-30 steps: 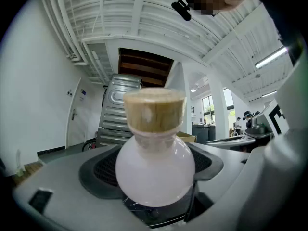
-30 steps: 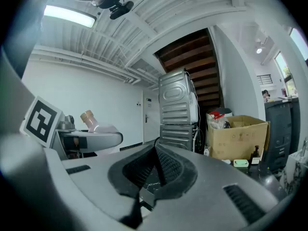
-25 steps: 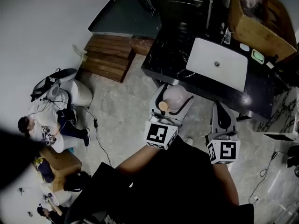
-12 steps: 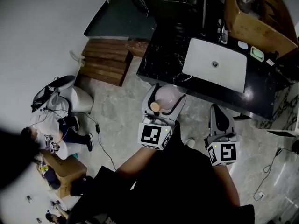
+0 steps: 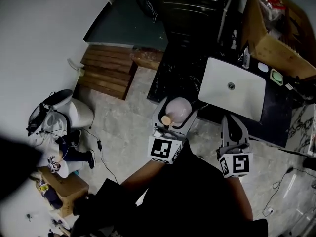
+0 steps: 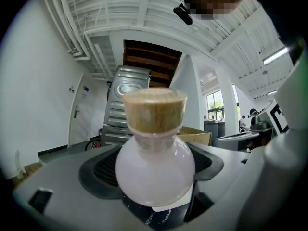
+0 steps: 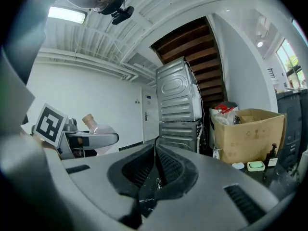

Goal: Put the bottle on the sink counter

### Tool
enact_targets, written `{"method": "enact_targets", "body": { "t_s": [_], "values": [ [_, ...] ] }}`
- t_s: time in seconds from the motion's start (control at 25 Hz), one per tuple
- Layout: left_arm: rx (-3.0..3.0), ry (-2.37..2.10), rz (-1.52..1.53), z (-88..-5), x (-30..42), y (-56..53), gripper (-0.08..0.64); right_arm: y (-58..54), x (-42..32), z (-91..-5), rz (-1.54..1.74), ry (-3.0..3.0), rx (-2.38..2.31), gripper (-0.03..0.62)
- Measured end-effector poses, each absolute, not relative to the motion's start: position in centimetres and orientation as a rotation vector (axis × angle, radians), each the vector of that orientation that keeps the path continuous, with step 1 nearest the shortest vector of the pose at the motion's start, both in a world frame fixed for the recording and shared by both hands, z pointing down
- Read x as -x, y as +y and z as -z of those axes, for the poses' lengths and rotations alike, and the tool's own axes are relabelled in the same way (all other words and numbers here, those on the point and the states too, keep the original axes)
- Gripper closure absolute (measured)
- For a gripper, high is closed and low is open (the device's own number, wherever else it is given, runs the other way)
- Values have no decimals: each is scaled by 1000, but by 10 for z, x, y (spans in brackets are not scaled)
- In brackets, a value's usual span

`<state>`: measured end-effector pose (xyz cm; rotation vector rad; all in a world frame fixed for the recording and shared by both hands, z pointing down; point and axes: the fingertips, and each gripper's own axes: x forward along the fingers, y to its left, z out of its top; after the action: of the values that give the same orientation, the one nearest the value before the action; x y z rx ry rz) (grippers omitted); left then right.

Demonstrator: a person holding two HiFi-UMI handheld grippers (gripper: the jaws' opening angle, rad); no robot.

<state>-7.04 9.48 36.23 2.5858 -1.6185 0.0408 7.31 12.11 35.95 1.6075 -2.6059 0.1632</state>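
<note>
Head view and both gripper views, one moment. My left gripper (image 5: 177,113) is closed on the bottle (image 6: 155,170), a round, pale pink flask. The two jaws press against opposite sides of its belly, and its cork stopper (image 6: 154,110) stands clear of them. In the head view the bottle is held in the air at the near edge of the black marbled sink counter (image 5: 180,78), just left of the white basin (image 5: 232,88). Whether it is over the counter or over the floor in front cannot be told. The stopper end is tilted back toward me. My right gripper (image 7: 155,165) has its jaws brought together with nothing between them. It is held to the right of the bottle, in front of the basin's near edge and apart from the left gripper. Each gripper carries its marker cube (image 5: 163,149) at the end nearest my body. A green soap dish (image 5: 275,76) lies on the counter beyond the basin, beside a cardboard box (image 5: 276,43). Wooden boards (image 5: 108,65) lie on the floor to the left of the counter. A person (image 5: 61,154) sits on the floor well away at left.
</note>
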Motion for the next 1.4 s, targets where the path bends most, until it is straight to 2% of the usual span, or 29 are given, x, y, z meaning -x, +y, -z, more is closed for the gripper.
{"method": "enact_targets", "body": {
  "t_s": [0.68, 1.4],
  "values": [
    [-2566, -1482, -76, -392, 145, -24, 149, 6, 2, -371, -210, -2491, -1659, 552],
    [-2562, -1443, -149, -427, 128, -123, 149, -57, -18, -375, -212, -2423, -1757, 552]
  ]
}}
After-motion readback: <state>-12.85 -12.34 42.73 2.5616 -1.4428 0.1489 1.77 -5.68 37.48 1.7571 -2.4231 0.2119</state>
